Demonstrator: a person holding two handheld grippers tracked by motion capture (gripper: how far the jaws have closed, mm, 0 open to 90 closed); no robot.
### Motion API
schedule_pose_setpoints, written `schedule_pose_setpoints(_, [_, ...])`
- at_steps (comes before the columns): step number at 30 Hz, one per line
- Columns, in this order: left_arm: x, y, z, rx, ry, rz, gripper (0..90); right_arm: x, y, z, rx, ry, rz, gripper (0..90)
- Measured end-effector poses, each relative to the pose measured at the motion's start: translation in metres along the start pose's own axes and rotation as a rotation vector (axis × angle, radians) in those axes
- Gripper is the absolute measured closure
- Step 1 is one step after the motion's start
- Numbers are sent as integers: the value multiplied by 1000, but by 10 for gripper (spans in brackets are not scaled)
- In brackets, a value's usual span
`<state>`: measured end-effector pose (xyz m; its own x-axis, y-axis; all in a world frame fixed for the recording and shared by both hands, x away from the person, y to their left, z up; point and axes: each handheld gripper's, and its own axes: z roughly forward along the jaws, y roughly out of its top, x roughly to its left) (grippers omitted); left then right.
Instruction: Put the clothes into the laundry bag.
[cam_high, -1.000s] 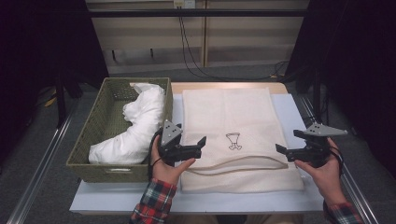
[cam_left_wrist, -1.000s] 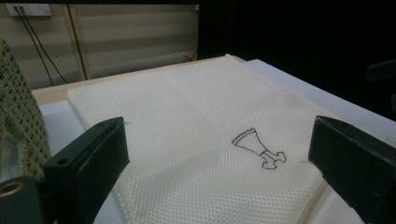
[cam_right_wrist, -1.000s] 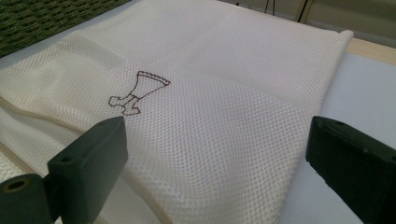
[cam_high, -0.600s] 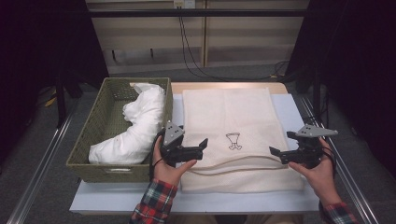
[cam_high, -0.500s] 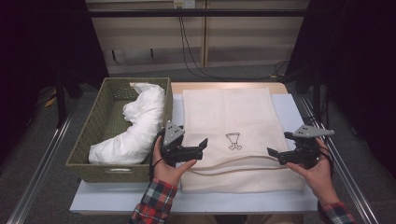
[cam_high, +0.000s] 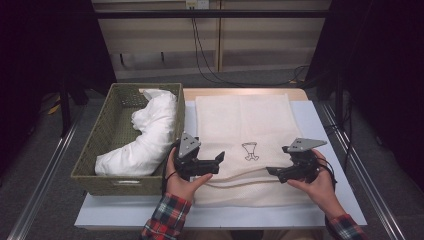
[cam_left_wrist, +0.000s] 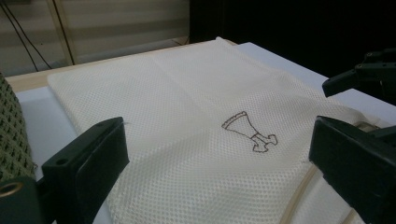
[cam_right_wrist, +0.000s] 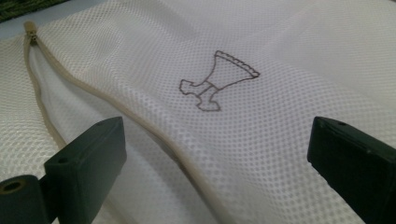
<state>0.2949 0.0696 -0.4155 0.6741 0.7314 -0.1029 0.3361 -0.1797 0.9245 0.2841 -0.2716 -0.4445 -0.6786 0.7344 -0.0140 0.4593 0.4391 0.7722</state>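
A basket with a white bundle sits at the table's left. The mesh bag lies flat mid-table, just right of it. The left gripper and right gripper, both with jaws spread and empty, hover over the bag's near end by its zip.

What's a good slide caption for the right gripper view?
Open right claw poised over a cream mesh laundry bag, its zipper curving past a small printed emblem.

Red plaid sleeves; each black claw carries a grey three-cornered plate.
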Motion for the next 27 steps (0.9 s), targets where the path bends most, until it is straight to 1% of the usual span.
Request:
schedule_pose_setpoints(1, [1,0,0,9,4,3,45,2,1,3,7,8,-3,34])
schedule_pose_setpoints(2, [1,-1,0,4,-2,-7,45,6,1,7,16,14,-10,37])
schedule_pose_setpoints(3, [1,-1,1,0,-2,-15,45,6,1,7,16,14,-10,37])
schedule_pose_setpoints(4, [1,-1,1,4,-2,-9,45,8,1,11,27,24,-6,40])
schedule_pose_setpoints(5, [1,-1,1,1,-1,-14,45,8,1,11,27,24,-6,40])
schedule_pose_setpoints(7, [0,0,0,7,6,-5,45,9,1,13,30,30,-11,39])
schedule_pose_setpoints(8, [0,0,0,-1,4,-9,45,11,2,16,27,49,-14,39])
schedule_pose_setpoints(11, [-1,0,0,1,6,-9,45,13,3,18,35,41,-20,49])
schedule_pose_setpoints(12, [-1,0,1,0,6,-10,45,13,3,20,30,45,-23,60])
schedule_pose_setpoints(13, [-1,0,1,0,8,-10,45,15,3,23,41,40,-31,75])
schedule_pose_setpoints(14, [-1,0,1,1,5,-12,45,15,3,23,41,40,-31,75])
schedule_pose_setpoints(15, [-1,0,1,1,7,-11,45,16,3,26,47,41,-44,81])
schedule_pose_setpoints(16, [0,0,1,1,7,-10,45,18,3,28,52,48,-44,90])
schedule_pose_setpoints(17, [0,0,1,-1,3,-11,45,19,3,31,58,44,-57,99])
schedule_pose_setpoints(18, [0,0,1,-1,2,-15,45,21,3,34,64,52,-74,112])
schedule_pose_setpoints(19, [1,-1,1,3,-7,-7,45,21,3,34,64,52,-74,112])
schedule_pose_setpoints(20, [2,-1,0,5,-5,-5,45,23,3,37,78,51,-78,122])
schedule_pose_setpoints(21, [2,-1,0,8,1,-5,45,23,3,37,78,51,-78,122])
schedule_pose_setpoints(22, [1,-1,0,6,10,-15,45,23,3,39,71,61,-81,140])
schedule_pose_setpoints(23, [1,-1,0,4,9,-16,45,24,3,41,76,63,-90,147])
schedule_pose_setpoints(25, [1,0,0,3,7,-14,45,25,3,43,81,68,-88,147])
schedule_pose_setpoints(26, [1,0,0,-3,0,-18,45,25,3,47,87,73,-103,161])
schedule_pose_setpoints(27, [1,0,0,-2,2,-17,45,25,3,47,87,73,-103,161])
